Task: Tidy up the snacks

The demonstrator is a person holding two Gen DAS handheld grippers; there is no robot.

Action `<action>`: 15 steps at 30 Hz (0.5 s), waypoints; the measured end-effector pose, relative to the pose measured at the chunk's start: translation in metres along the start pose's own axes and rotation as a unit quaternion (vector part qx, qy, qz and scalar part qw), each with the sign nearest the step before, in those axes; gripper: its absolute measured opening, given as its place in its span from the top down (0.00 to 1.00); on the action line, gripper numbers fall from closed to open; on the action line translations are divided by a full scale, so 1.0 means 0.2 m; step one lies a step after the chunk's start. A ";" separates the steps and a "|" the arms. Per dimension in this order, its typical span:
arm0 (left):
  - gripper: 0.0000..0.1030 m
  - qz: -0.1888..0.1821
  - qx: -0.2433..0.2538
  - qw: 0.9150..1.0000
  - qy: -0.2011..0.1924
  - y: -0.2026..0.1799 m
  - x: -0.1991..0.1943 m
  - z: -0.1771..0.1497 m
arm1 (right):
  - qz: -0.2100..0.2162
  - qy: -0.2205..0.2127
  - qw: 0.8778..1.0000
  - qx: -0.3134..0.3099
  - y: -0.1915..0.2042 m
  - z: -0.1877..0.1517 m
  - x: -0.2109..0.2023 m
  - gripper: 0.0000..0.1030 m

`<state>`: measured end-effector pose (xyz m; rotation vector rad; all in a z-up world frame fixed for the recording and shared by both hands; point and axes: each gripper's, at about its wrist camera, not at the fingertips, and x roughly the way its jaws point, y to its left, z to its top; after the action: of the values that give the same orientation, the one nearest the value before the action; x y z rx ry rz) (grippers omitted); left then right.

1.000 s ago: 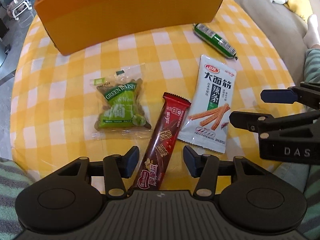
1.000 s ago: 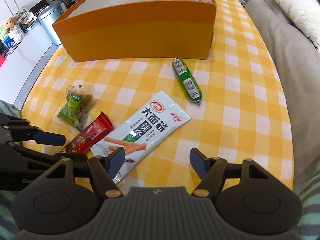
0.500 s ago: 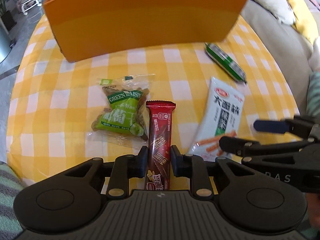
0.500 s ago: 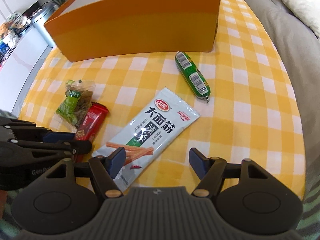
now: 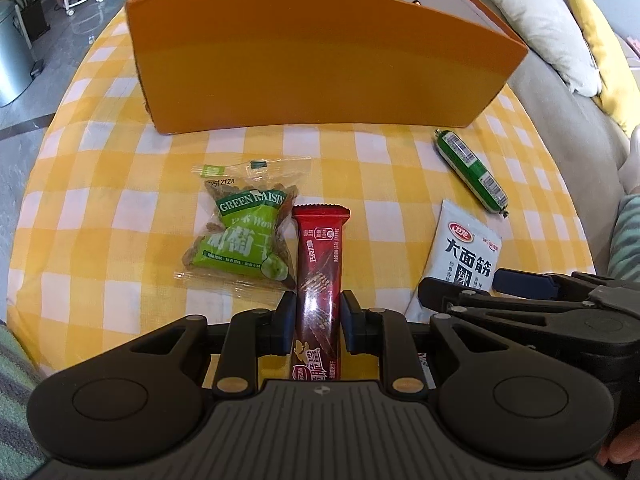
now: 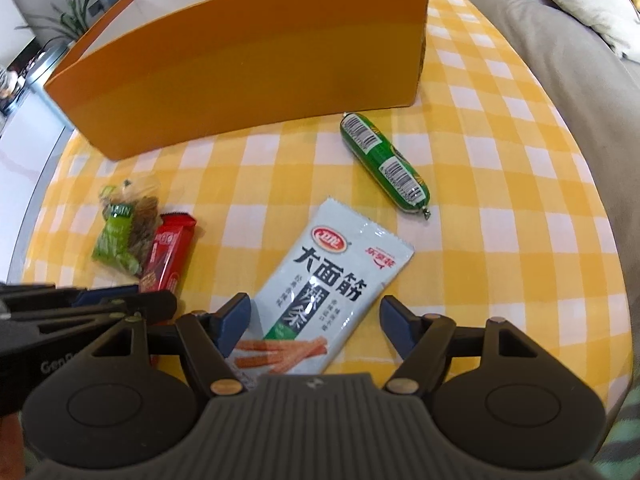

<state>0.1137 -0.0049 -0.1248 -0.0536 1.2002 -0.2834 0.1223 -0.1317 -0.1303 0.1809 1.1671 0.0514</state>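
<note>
My left gripper (image 5: 318, 312) is shut on the near end of a red chocolate bar (image 5: 322, 248), which points away across the yellow checked cloth. A bag of green raisins (image 5: 244, 236) lies touching the bar's left side. My right gripper (image 6: 316, 316) straddles the near end of a white spicy-strip packet (image 6: 336, 280); its jaws are opening, and the pads stand clear of the packet's edges. A green sausage (image 6: 384, 162) lies beyond the packet, to the right. The orange box (image 6: 240, 76) stands at the back, its front wall facing me.
The round table (image 5: 100, 160) drops off at the left to a tiled floor with a metal bin (image 5: 12, 60). A grey sofa with cushions (image 5: 540, 20) borders the right side. Bare cloth lies between the snacks and the box.
The left jaws closed on the red bar and turned it from slanted to straight, against the raisin bag. The right gripper moved forward and down over the white packet's end.
</note>
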 end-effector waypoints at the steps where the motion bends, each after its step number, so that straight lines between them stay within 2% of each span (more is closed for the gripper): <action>1: 0.76 -0.001 -0.005 1.000 0.000 0.01 0.00 0.00 | -0.004 -0.002 1.000 -0.002 0.01 0.00 0.00 0.31; 7: 0.76 -0.010 -0.035 0.999 0.000 0.06 0.00 0.00 | -0.045 -0.019 0.997 -0.063 0.12 -0.04 0.03 0.28; 11: 0.76 -0.008 -0.033 0.999 0.000 0.06 0.00 0.00 | -0.045 -0.025 0.996 -0.066 0.12 -0.04 0.02 0.28; 15: 0.76 -0.007 -0.026 1.000 0.003 0.04 0.00 0.00 | -0.041 -0.025 0.996 -0.075 0.12 -0.05 0.01 0.34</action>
<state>0.1146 0.0026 -0.1274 -0.1066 1.2127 -0.2656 0.1150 -0.1076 -0.1313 0.0022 1.1151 0.0621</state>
